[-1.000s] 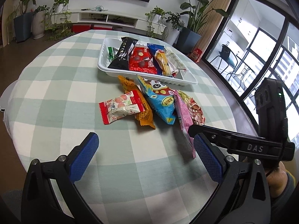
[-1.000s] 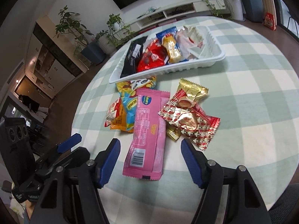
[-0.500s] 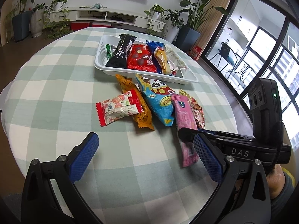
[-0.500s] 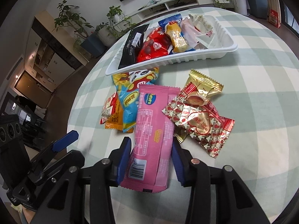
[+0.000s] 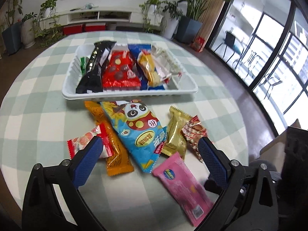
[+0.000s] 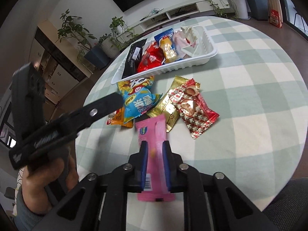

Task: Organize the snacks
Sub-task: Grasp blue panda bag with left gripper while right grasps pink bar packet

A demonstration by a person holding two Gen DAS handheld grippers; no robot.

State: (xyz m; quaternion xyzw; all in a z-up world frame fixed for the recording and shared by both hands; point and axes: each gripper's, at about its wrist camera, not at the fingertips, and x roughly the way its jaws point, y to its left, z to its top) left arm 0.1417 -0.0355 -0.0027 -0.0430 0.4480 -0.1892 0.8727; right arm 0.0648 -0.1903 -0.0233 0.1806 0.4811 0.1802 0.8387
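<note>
My right gripper [image 6: 155,146] is shut on a long pink snack packet [image 6: 153,132] and holds it just above the checked tablecloth; the packet also shows in the left wrist view [image 5: 182,186]. My left gripper [image 5: 148,150] is open and empty over the loose pile: a blue panda bag [image 5: 136,129], an orange packet [image 5: 115,154], a red-white packet [image 5: 82,144], a gold packet [image 5: 175,134] and a red heart packet [image 5: 194,134]. Behind them a white tray [image 5: 130,94] holds several snacks.
The round table's edge [image 5: 240,115] curves close on the right, with floor and windows beyond. Potted plants and a low TV shelf [image 5: 100,15] stand behind the table. The left gripper's body [image 6: 57,123] crosses the right wrist view.
My right gripper closed on the pink packet and pulled it back from the pile. My left gripper moved forward over the loose snacks, still open.
</note>
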